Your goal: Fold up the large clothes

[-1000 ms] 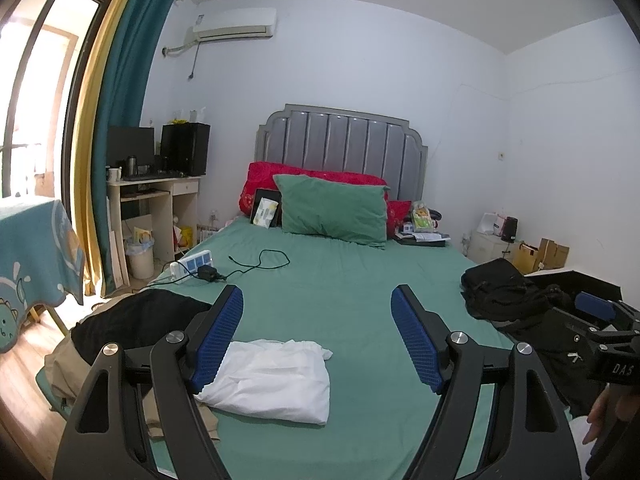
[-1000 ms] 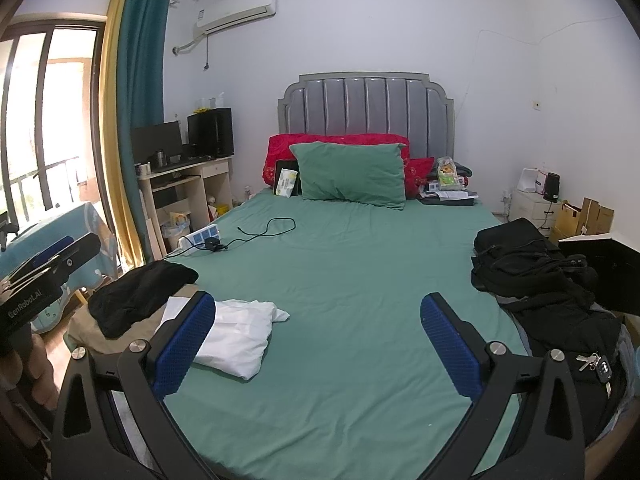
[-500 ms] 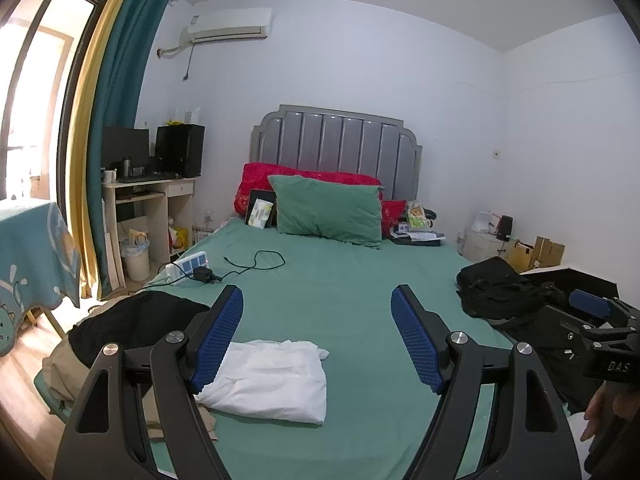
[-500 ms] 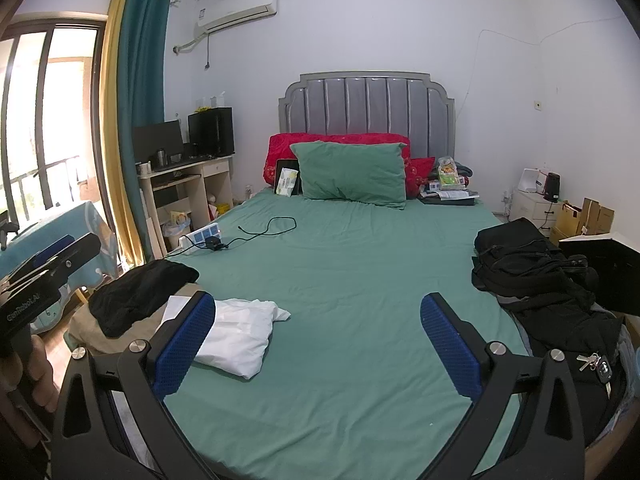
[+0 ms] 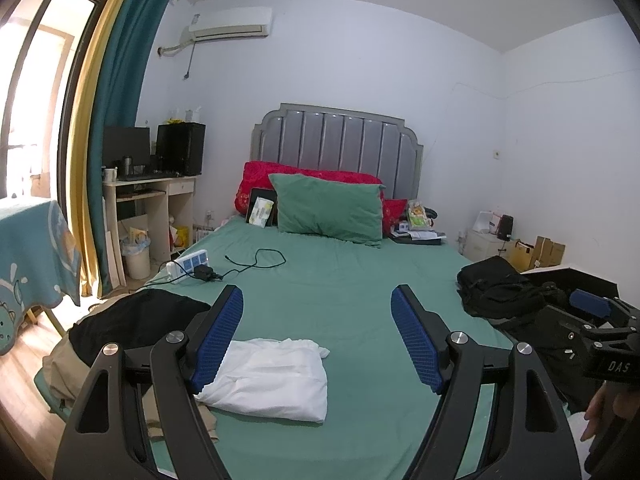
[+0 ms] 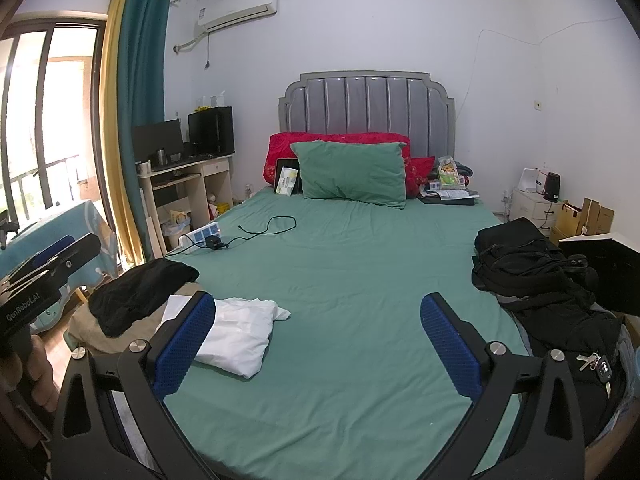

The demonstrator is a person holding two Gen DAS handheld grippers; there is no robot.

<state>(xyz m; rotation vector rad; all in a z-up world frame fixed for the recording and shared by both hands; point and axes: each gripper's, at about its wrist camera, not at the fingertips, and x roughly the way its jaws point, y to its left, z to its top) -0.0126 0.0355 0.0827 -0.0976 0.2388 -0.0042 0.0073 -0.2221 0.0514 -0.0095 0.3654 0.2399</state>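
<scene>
Left wrist view: left gripper (image 5: 316, 336) held above the near end of the bed (image 5: 344, 280), fingers spread wide, nothing between the blue pads (image 5: 218, 340). Folded white garment (image 5: 272, 376) lies on the green sheet near the bed's near-left corner, partly behind the left finger. Black garment (image 5: 136, 320) sits just left of it, on top of a tan one (image 5: 60, 372) at the bed's left edge. Black clothes pile (image 5: 500, 292) on the right side of the bed, well apart from the white piece. Right gripper's body shows at the right edge, a hand (image 5: 600, 412) on it.

Right wrist view: right gripper (image 6: 316, 344) also above the near end, fingers spread, empty. White garment (image 6: 240, 332) near-left; black garment (image 6: 136, 292) beside it. Keys (image 6: 596, 364) rest on the black pile (image 6: 532, 276) at near right. Green pillow (image 6: 352, 172) stands against red pillows (image 6: 340, 140) at the far headboard (image 6: 366, 100). Power strip (image 6: 202, 234) and black cable (image 6: 268, 228) lie far-left on the sheet.
</scene>
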